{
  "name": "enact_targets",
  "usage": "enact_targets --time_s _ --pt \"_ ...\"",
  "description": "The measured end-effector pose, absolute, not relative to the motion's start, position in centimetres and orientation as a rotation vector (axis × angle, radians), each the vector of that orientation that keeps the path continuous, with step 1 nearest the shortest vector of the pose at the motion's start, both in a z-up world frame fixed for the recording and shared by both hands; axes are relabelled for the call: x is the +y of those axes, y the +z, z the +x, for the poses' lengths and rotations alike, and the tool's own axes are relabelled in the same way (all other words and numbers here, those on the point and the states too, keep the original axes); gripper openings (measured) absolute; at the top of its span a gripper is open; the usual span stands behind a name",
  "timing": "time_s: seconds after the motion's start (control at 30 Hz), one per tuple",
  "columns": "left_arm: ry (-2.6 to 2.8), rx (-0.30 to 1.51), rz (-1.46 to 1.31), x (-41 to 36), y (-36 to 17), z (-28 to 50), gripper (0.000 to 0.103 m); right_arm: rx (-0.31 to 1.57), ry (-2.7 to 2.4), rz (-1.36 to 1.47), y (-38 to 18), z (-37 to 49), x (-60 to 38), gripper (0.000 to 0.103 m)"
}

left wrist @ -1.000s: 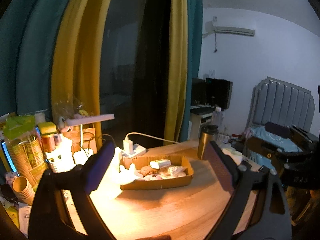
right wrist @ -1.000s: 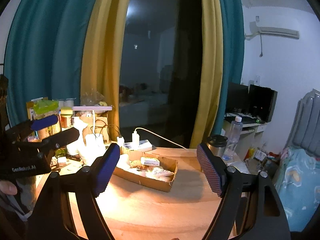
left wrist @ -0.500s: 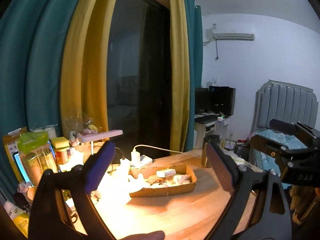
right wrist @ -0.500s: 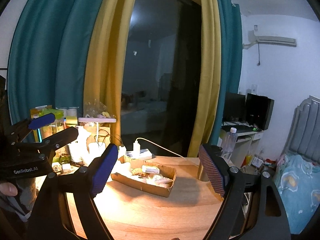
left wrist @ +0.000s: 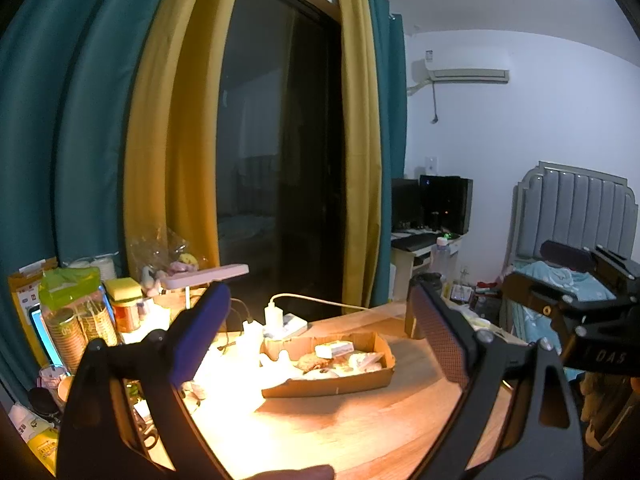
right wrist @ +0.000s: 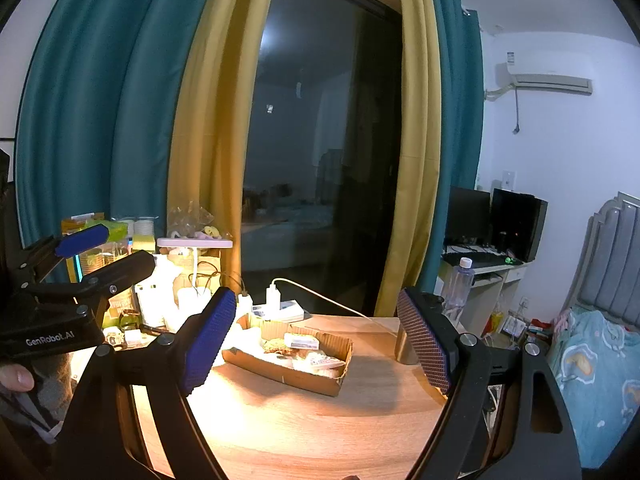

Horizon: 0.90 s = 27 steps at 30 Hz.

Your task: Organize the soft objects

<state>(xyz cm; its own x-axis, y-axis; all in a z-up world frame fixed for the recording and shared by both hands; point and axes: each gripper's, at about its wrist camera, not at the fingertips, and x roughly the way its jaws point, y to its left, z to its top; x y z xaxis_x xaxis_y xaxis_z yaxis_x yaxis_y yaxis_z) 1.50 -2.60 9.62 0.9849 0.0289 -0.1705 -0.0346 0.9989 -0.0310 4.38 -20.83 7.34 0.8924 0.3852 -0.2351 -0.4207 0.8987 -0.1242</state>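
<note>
A shallow cardboard tray (left wrist: 332, 384) lies on the wooden table (left wrist: 320, 432) and holds several small soft items, among them a brown round one (left wrist: 310, 360) and a white packet (left wrist: 334, 348). The tray also shows in the right wrist view (right wrist: 280, 374). My left gripper (left wrist: 320, 336) is open and empty, held high and well back from the tray. My right gripper (right wrist: 312, 336) is open and empty too, at a like distance. Each gripper shows at the edge of the other's view: the right one (left wrist: 576, 280) and the left one (right wrist: 100, 252).
A lit desk lamp (left wrist: 208, 274), jars, paper cups (left wrist: 76, 332) and packets crowd the table's left end. A power strip with a charger (left wrist: 280, 322) lies behind the tray. A steel tumbler (right wrist: 404, 340) stands at the right. A bed (right wrist: 592, 344) is at far right.
Both grippers have risen and drawn back from the table; the tray looks smaller and lower. Jaws stay open and empty.
</note>
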Motion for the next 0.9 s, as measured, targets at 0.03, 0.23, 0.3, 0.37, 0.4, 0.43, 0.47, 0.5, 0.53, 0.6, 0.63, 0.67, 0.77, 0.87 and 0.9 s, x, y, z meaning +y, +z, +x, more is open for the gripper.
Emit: enact_targets --time_s 0.03,0.23,0.3,0.37,0.4,0.43,0.47,0.5,0.53,0.6,0.63,0.67,0.77,0.87,0.9 --pt "0.031 0.171 -0.033 -2.59 9.61 1.50 0.093 0.207 0.420 -0.174 7.33 4.39 -20.86 0.085" --pt "0.028 0.171 -0.032 -2.64 9.64 1.45 0.093 0.209 0.420 -0.172 7.28 4.55 -20.90 0.085" --pt "0.025 0.169 -0.025 -2.76 9.59 1.45 0.093 0.208 0.421 -0.173 7.29 4.56 -20.92 0.085" --pt "0.026 0.170 -0.025 -2.78 9.53 1.47 0.093 0.209 0.420 -0.173 7.27 4.57 -20.91 0.085" --pt "0.024 0.171 -0.026 -2.80 9.52 1.48 0.093 0.208 0.420 -0.172 7.26 4.55 -20.92 0.085" --pt "0.026 0.171 -0.027 -2.77 9.51 1.48 0.093 0.208 0.420 -0.172 7.25 4.56 -20.94 0.085" --pt "0.027 0.171 -0.027 -2.77 9.52 1.48 0.093 0.209 0.421 -0.171 7.21 4.59 -20.95 0.085" --pt "0.027 0.171 -0.028 -2.76 9.52 1.51 0.093 0.209 0.420 -0.172 7.26 4.57 -20.91 0.085" --pt "0.027 0.171 -0.027 -2.75 9.51 1.51 0.093 0.209 0.420 -0.172 7.27 4.57 -20.92 0.085" --pt "0.026 0.171 -0.025 -2.73 9.50 1.52 0.093 0.209 0.420 -0.172 7.26 4.57 -20.91 0.085" --pt "0.025 0.172 -0.025 -2.68 9.51 1.53 0.093 0.209 0.420 -0.172 7.25 4.56 -20.91 0.085" --pt "0.025 0.171 -0.026 -2.77 9.50 1.50 0.093 0.209 0.420 -0.172 7.24 4.56 -20.91 0.085" --pt "0.025 0.172 -0.024 -2.76 9.47 1.54 0.093 0.209 0.419 -0.172 7.24 4.57 -20.90 0.085" --pt "0.025 0.172 -0.023 -2.77 9.47 1.55 0.093 0.209 0.418 -0.171 7.24 4.60 -20.94 0.085" --pt "0.025 0.172 -0.023 -2.77 9.47 1.56 0.093 0.209 0.419 -0.171 7.25 4.61 -20.95 0.085"
